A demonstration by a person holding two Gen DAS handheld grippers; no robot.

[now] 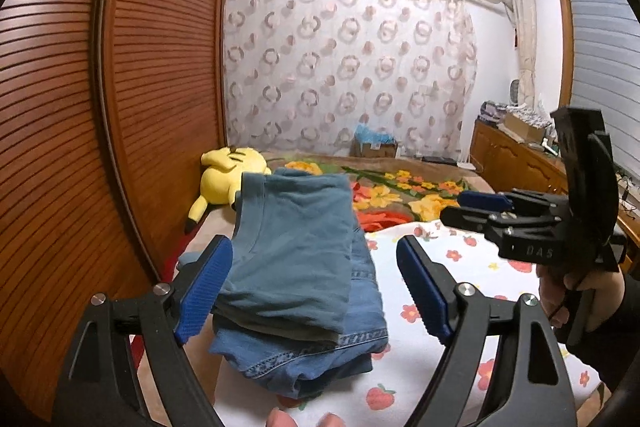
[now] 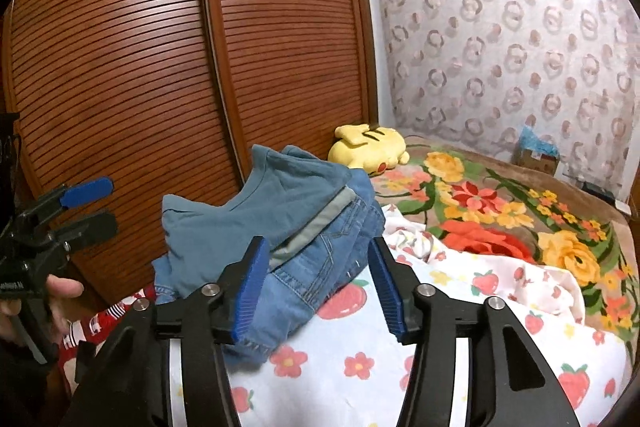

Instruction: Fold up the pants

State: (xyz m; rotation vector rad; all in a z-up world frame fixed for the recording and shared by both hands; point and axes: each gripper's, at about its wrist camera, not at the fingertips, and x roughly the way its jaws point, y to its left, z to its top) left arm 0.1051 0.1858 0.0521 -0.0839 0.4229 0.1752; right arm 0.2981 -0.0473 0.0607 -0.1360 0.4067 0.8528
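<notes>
Folded blue jeans (image 1: 320, 351) lie in a stack on the white flower-print sheet (image 1: 472, 275), under a folded teal garment (image 1: 292, 247). The stack also shows in the right wrist view, jeans (image 2: 316, 275) below, teal garment (image 2: 256, 211) on top. My left gripper (image 1: 316, 291) is open, its blue pads either side of the stack, holding nothing. My right gripper (image 2: 316, 283) is open and empty, just before the jeans. It also shows in the left wrist view (image 1: 476, 207), held off to the right. The left gripper shows at the left of the right wrist view (image 2: 90, 203).
A brown louvred wardrobe (image 1: 120, 87) stands close on the left. A yellow plush toy (image 1: 228, 175) lies by it on a floral blanket (image 1: 400, 195). A cardboard box (image 1: 376, 147) sits at the far wall. A wooden dresser (image 1: 520, 159) with clutter is at the right.
</notes>
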